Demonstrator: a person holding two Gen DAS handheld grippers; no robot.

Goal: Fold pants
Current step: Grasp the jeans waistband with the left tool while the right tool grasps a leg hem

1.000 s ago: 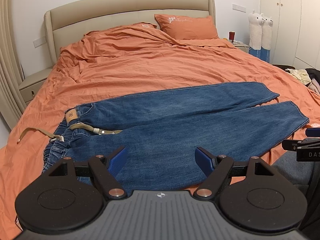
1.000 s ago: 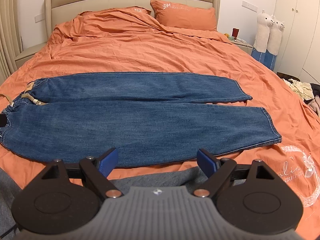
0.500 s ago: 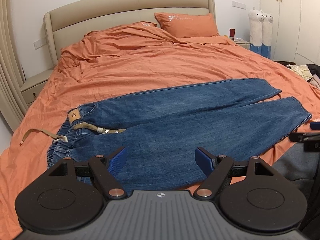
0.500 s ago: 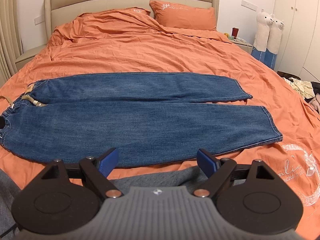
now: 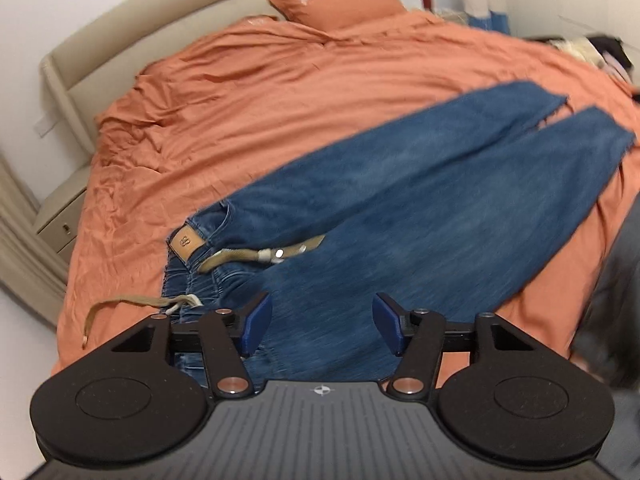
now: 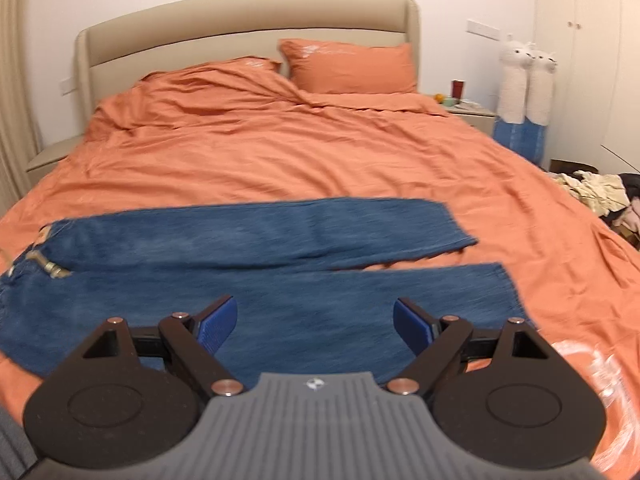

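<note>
Orange bedding covers a wide bed (image 6: 320, 152) with a beige padded headboard (image 6: 240, 28) against a white wall. Blue denim pants (image 6: 260, 288) lie flat across the near part of the bed, stretched sideways, just ahead of and below both grippers.

Seen from the right gripper (image 6: 315, 322), the waistband lies far off to its left and the two leg ends reach to its right. The legs run side by side, touching along most of their length and parting into a narrow wedge of orange sheet near the hems. The farther leg ends a little short of the nearer one. The denim is mid-blue, faded lighter along the middle of each leg. The right gripper's blue pads stand wide apart above the nearer leg, gripping nothing.

From the left gripper (image 5: 322, 322), the pants (image 5: 400, 208) slant away up and to the right. The gathered elastic waistband sits just ahead of its left pad, with a tan leather patch (image 5: 187, 243) beyond. A beige drawstring (image 5: 256, 257) with a metal tip lies over the hip area, and its other end (image 5: 132, 305) trails off to the left onto the sheet. This gripper's jaws have just been narrowing but remain apart, with denim below them and nothing pinched between.

An orange pillow (image 6: 350, 66) rests at the headboard. The view is motion-blurred.
</note>
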